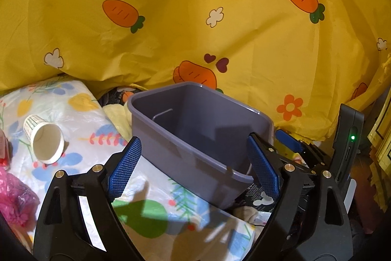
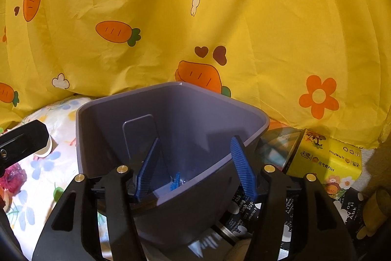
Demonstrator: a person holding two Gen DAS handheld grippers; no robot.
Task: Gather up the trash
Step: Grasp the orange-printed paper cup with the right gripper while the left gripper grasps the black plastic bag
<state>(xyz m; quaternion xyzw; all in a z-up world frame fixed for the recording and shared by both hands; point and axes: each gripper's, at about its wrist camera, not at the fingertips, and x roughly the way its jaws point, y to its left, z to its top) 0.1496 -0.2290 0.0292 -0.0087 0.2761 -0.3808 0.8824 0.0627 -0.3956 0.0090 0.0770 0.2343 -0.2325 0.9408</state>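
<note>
A grey-purple plastic bin stands tilted on the bedding, its mouth facing me. My left gripper is open in front of the bin's near wall with nothing between its pads. My right gripper is open astride the bin: the left finger is inside and the right finger is by the near wall's rim. A small blue scrap lies at the bottom of the bin. A white checked paper cup lies on its side at the left, beside a crumpled pink plastic wad.
A yellow carrot-print sheet rises behind everything. The cup rests on floral white bedding. A yellow tissue pack and black printed cloth lie right of the bin. The right gripper's body with a green light shows at the left wrist view's right edge.
</note>
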